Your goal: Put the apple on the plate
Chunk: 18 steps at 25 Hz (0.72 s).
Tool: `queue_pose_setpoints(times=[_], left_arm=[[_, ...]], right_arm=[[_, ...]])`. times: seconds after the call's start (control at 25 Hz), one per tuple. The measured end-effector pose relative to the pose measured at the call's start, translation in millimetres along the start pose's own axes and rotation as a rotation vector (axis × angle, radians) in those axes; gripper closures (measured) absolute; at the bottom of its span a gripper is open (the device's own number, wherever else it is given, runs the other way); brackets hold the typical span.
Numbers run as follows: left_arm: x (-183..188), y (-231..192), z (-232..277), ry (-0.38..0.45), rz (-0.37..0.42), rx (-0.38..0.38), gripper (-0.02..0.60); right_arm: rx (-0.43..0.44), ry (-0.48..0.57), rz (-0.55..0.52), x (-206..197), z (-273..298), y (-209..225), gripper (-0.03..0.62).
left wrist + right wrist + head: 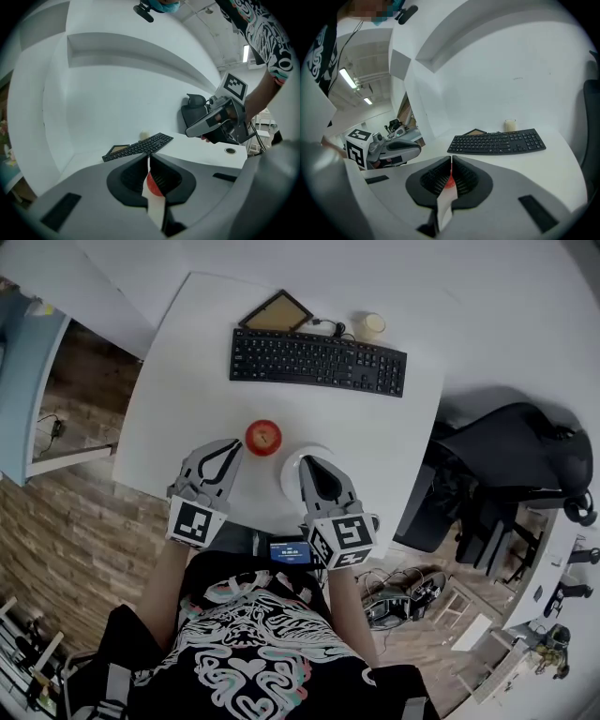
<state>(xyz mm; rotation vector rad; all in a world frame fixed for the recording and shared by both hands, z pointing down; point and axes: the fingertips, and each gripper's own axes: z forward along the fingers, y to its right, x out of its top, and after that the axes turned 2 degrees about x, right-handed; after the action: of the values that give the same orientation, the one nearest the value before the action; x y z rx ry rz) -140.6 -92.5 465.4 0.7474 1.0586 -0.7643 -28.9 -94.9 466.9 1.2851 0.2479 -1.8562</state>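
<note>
A red apple (pixel 263 437) rests on the white table (pixel 187 390), just left of a white plate (pixel 288 472). My left gripper (pixel 230 446) is shut and empty, its tip close beside the apple on the near left. The right gripper (pixel 308 463) is also shut and empty and hangs over the plate, hiding most of it. In the left gripper view the apple (pixel 153 183) shows red behind the closed jaws of the left gripper (pixel 148 159), and the right gripper (pixel 215 119) hangs at the right. In the right gripper view a sliver of the apple (pixel 449 182) shows behind the right gripper (pixel 451 161).
A black keyboard (pixel 319 360) lies across the far side of the table, with a framed brown board (pixel 277 312) and a small pale cup (pixel 373 325) behind it. A black office chair (pixel 511 460) stands off the table's right edge.
</note>
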Motion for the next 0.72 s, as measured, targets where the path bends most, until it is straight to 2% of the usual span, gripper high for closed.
queue_pose_setpoints(times=[0.12,0.28,0.44,0.6,0.72], left_arm=[[-7,2,3,-0.013,-0.014,-0.020,0.569],[-19,4,6,-0.034,0.004,-0.045,0.569],[-30,9,7,-0.059,0.013,-0.072,0.569],[-46,12,10,-0.082,-0.044,-0.088,0.565],[-52,14,15,-0.086,-0.050,-0.110,0.521]], right_arm=[[0.022,-0.016,0.014,-6,7,-1,0.565],[0.054,-0.011,0.064,-10,18,1,0.563],[0.060,-0.053,0.086,-20,30,5,0.563],[0.071,-0.082,0.105,-25,43,8,0.561],[0.098,-0.111,0.125,-30,52,7,0.498]])
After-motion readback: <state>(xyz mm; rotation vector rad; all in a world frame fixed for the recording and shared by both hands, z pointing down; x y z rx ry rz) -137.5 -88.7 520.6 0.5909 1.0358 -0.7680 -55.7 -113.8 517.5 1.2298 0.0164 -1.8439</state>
